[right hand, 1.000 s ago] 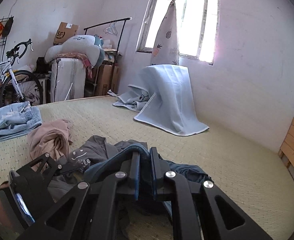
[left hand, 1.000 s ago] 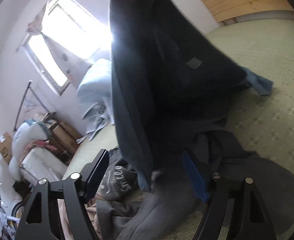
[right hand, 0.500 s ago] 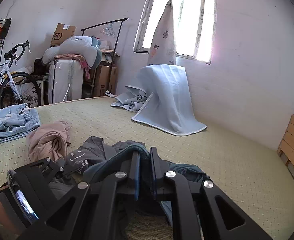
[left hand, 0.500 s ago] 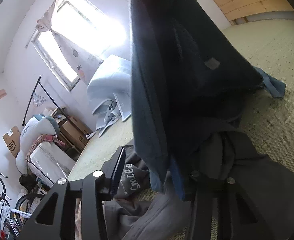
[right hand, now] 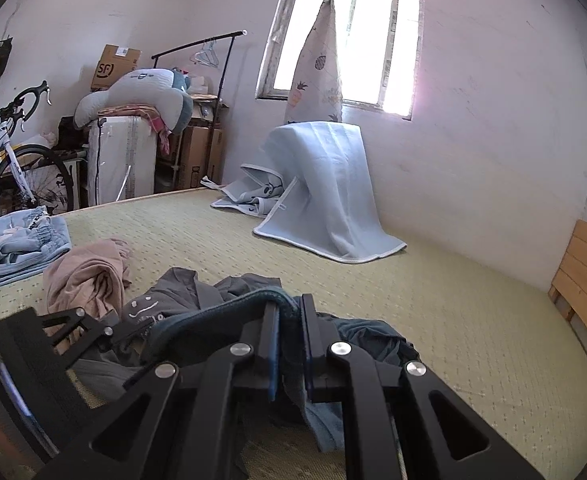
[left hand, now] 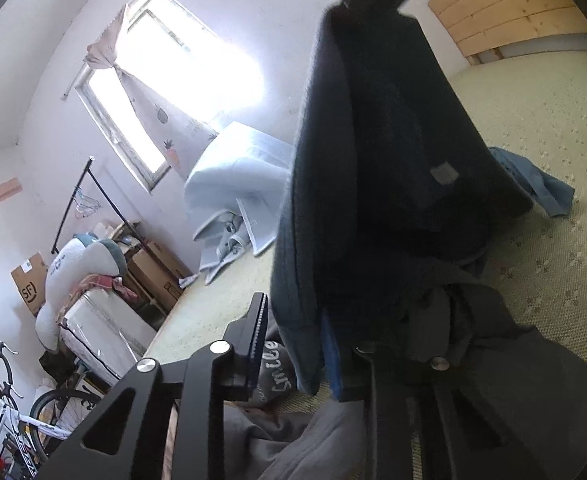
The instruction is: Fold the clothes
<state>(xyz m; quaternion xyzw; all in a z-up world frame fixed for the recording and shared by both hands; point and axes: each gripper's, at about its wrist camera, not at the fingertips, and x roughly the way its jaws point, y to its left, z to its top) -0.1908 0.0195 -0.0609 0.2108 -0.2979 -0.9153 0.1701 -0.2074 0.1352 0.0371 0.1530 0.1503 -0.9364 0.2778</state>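
My right gripper point(right hand: 289, 344) pinches the dark teal garment point(left hand: 393, 184) aloft over the bed point(right hand: 473, 320); its hem hangs lengthwise between my left gripper point(left hand: 293, 344) jaws, which have just been closing, a gap remaining.

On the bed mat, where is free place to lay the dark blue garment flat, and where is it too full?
Free: the wide stretch of mat between the light blue blanket and the wooden headboard, and the strip between the blanket and the pink garment. Crowded: the pile near the grippers, with the grey shirt and the dark blue garment, and the folded light blue clothes.
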